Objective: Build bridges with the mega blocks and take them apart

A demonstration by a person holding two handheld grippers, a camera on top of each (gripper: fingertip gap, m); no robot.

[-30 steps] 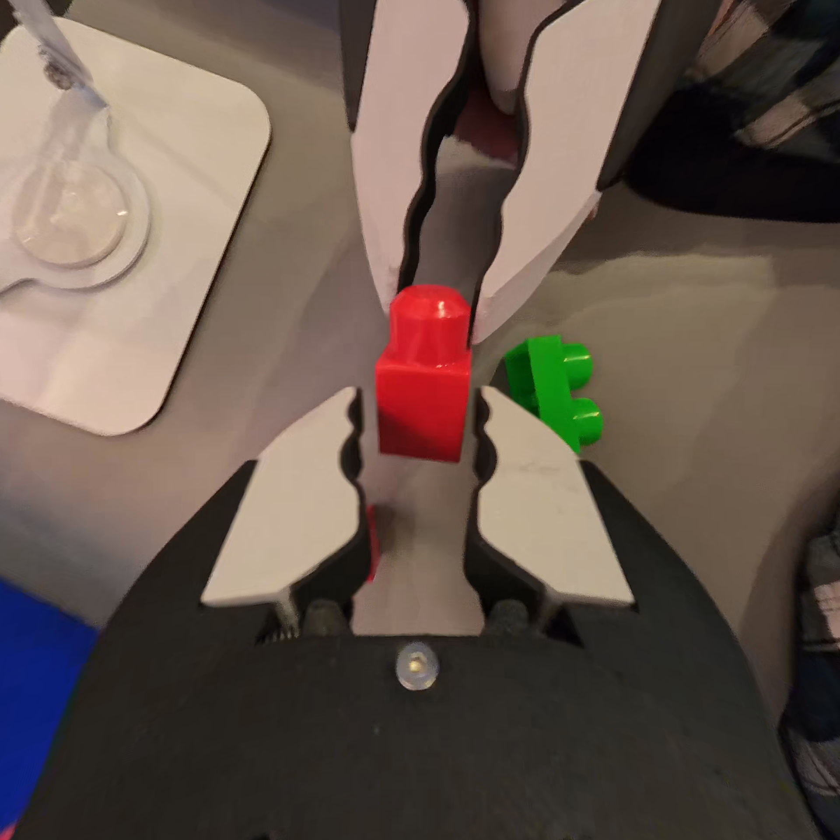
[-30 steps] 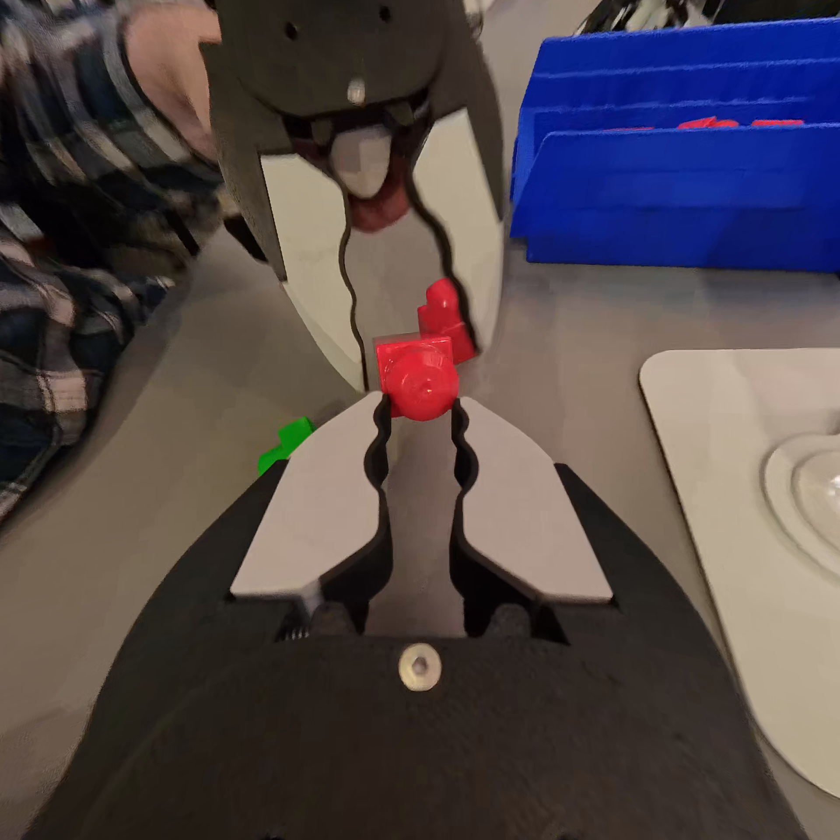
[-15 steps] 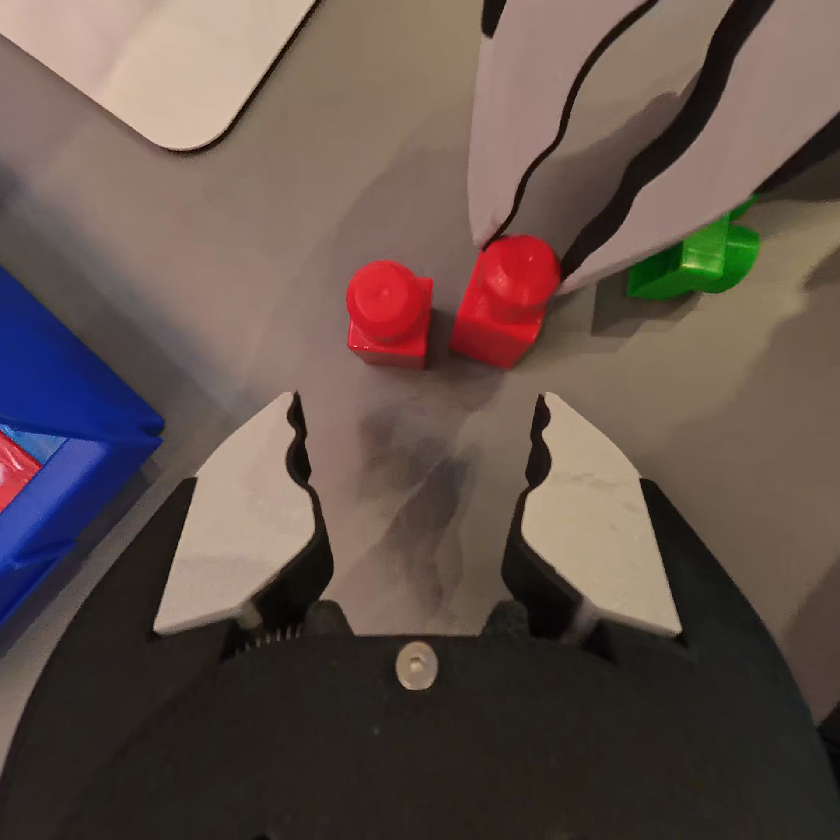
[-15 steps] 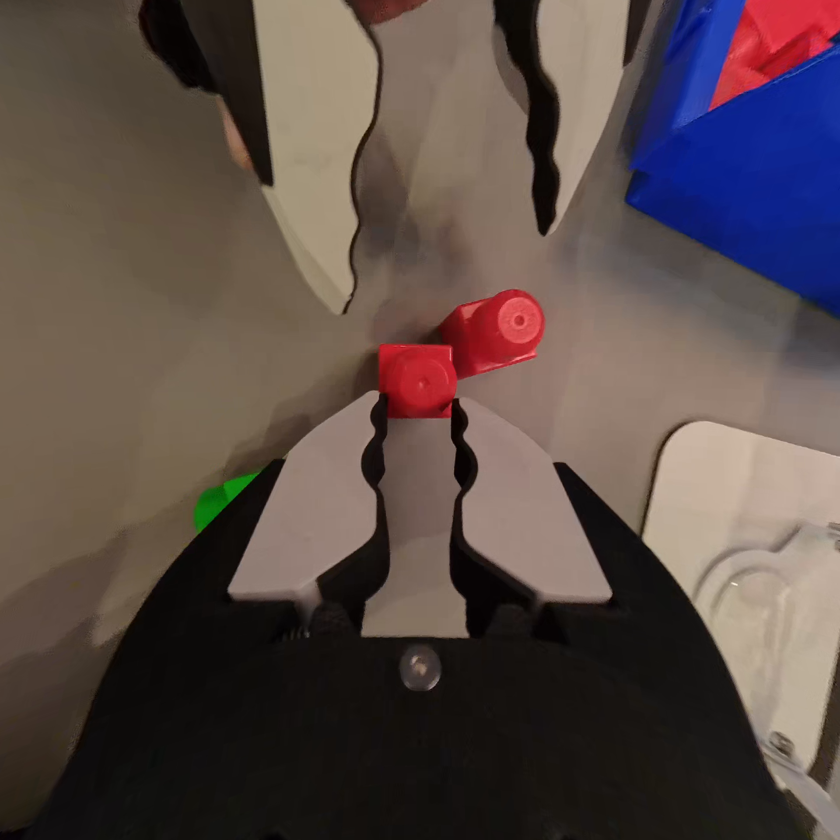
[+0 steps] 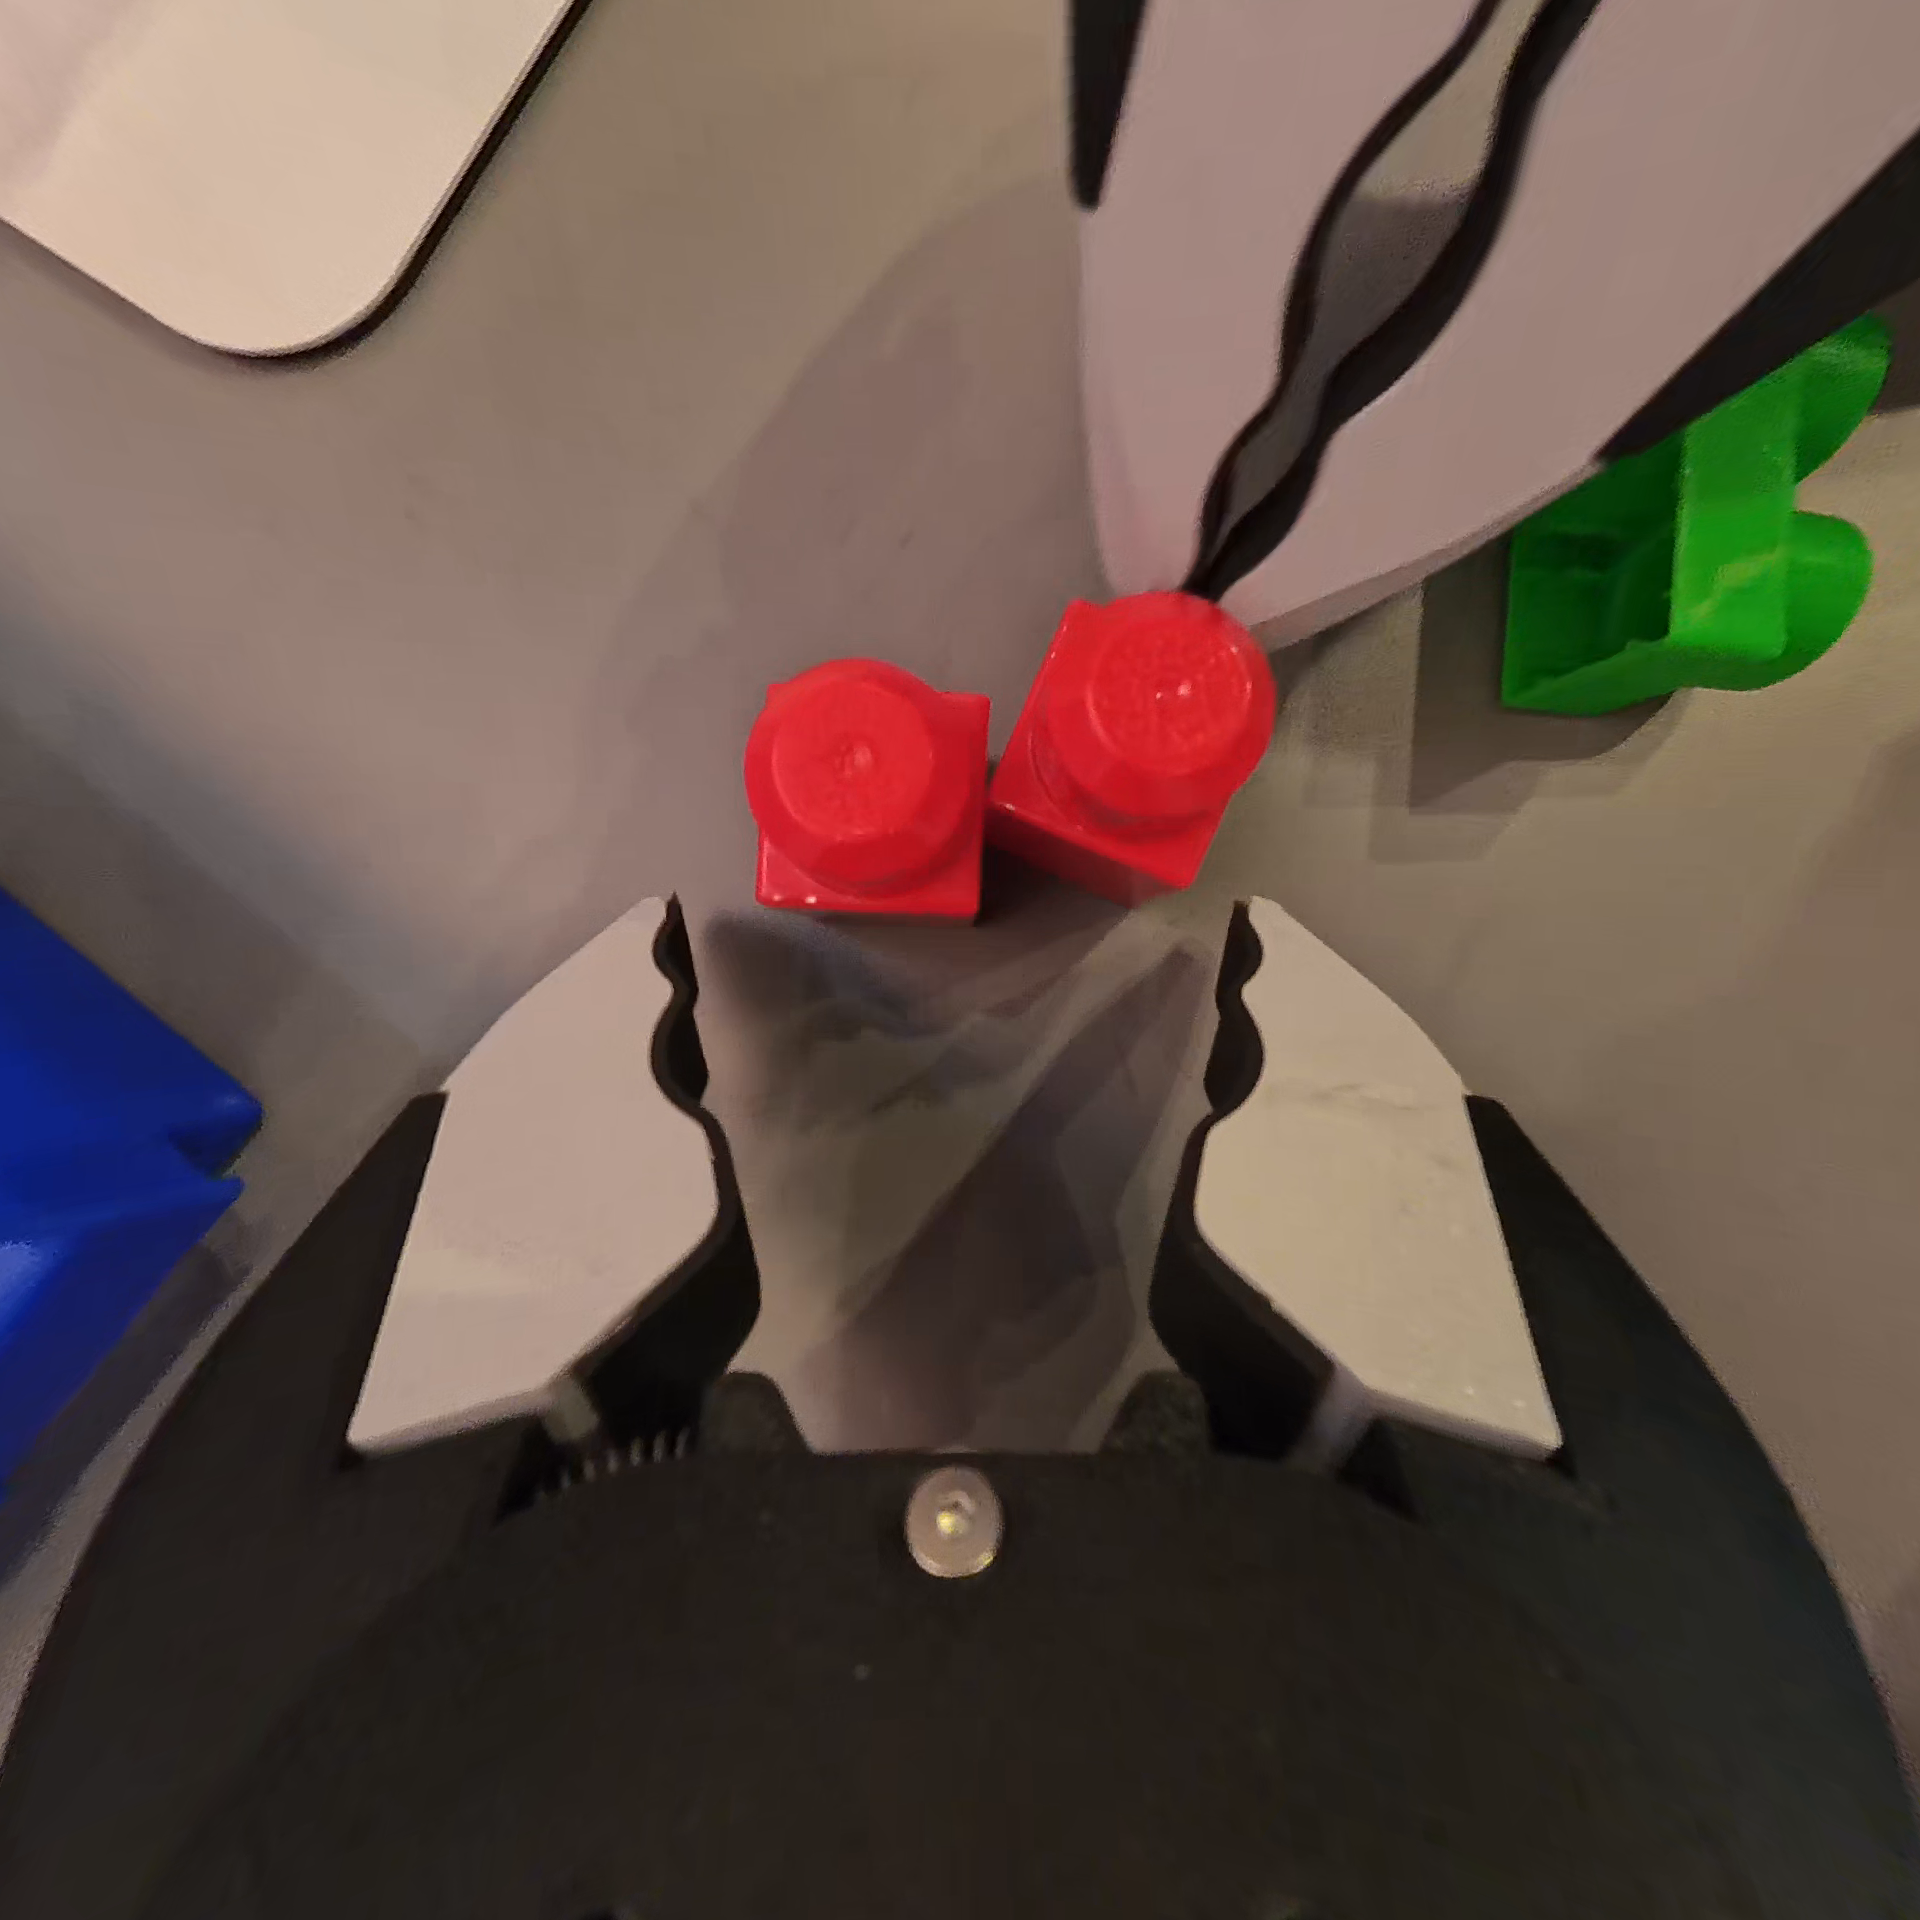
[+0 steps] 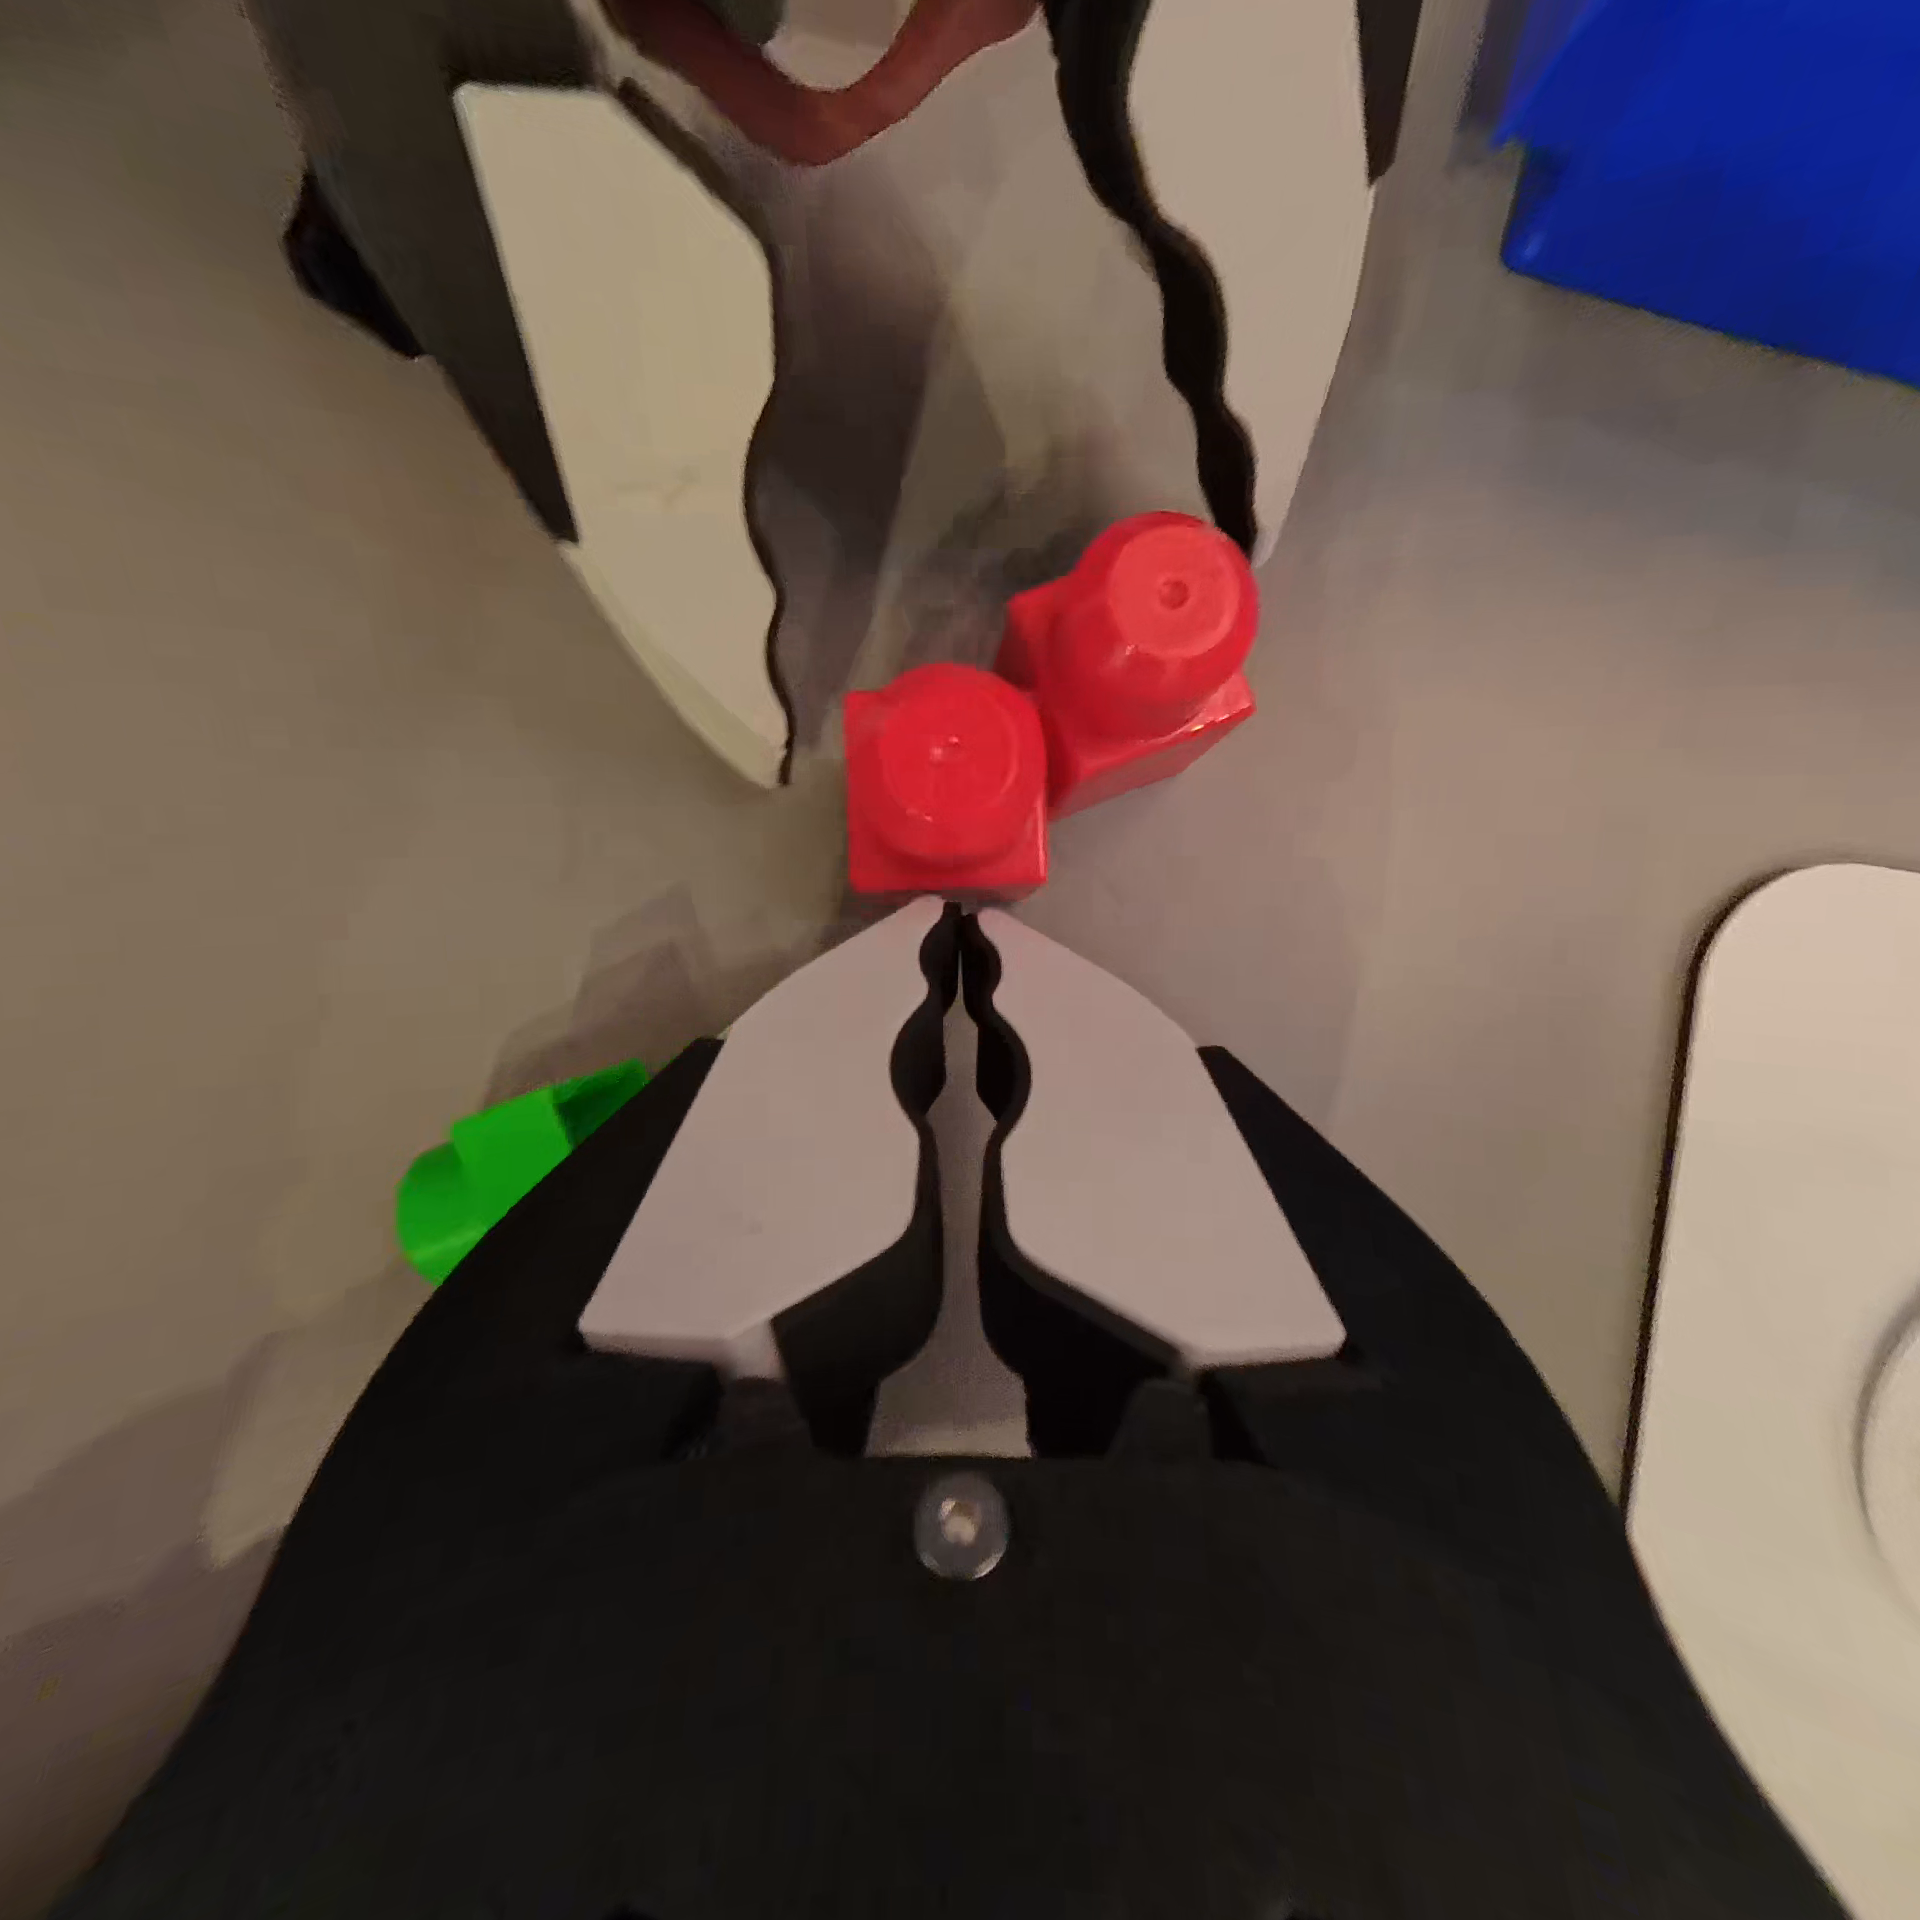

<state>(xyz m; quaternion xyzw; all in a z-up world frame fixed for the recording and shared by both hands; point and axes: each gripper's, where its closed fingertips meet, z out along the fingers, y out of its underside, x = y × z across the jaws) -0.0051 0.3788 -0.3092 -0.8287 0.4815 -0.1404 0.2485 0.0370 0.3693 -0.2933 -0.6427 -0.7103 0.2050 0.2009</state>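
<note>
While the grey table (image 5: 540, 582) carries a white board (image 5: 239, 156) and blue bin (image 5: 94, 1122), the left gripper (image 5: 951, 925) gapes wide, released. The right gripper (image 6: 961, 914) is clenched, nothing between its tips. Two red blocks (image 5: 868, 790) (image 5: 1138, 727) stand touching between them, the green block (image 5: 1683, 561) lying aside.

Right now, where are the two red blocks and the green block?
Near red block (image 5: 868, 790): left wrist view, on its round stud.
Far red block (image 5: 1153, 717): left wrist view, on its stud top.
Green block (image 5: 1704, 582): left wrist view, on its upper face.
</note>
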